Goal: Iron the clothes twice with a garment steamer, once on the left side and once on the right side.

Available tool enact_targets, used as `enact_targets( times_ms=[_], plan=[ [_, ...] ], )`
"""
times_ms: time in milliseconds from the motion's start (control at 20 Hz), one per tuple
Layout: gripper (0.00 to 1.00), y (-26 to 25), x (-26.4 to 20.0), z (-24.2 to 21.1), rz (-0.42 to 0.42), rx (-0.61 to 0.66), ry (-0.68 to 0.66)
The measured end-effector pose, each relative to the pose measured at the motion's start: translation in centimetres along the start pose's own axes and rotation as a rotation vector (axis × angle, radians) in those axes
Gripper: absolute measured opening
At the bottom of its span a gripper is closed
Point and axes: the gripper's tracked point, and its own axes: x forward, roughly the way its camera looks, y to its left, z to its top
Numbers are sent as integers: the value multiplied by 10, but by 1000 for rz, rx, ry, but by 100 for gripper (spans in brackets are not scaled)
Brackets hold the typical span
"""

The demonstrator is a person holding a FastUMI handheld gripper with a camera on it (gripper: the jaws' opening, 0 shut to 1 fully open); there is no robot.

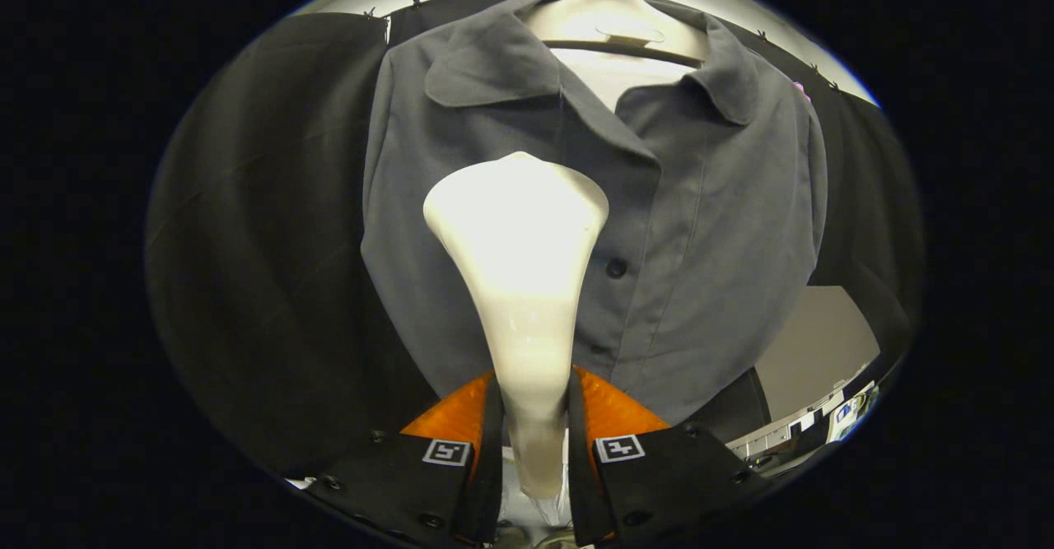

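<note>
A grey button-up shirt point(708, 228) hangs on a cream hanger point(613, 18) in front of me, collar at the top. My gripper point(531, 417) is shut on the handle of a cream garment steamer point(519, 236). The steamer rises between my fingers and its wide head faces the shirt's left front panel, beside the button placket. Whether the head touches the cloth I cannot tell. The steamer hides part of the left panel.
Black booth cloth point(272, 244) hangs behind and to the left of the shirt. Lower right, past the shirt's hem, stands a pale panel point(819, 343) with some clutter point(844, 413) under it.
</note>
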Motion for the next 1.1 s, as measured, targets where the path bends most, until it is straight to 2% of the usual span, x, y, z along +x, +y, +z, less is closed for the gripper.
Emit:
enact_targets(
  times_ms=[1100],
  plan=[
    [42, -13, 53, -172, -17, 18, 269]
  ],
)
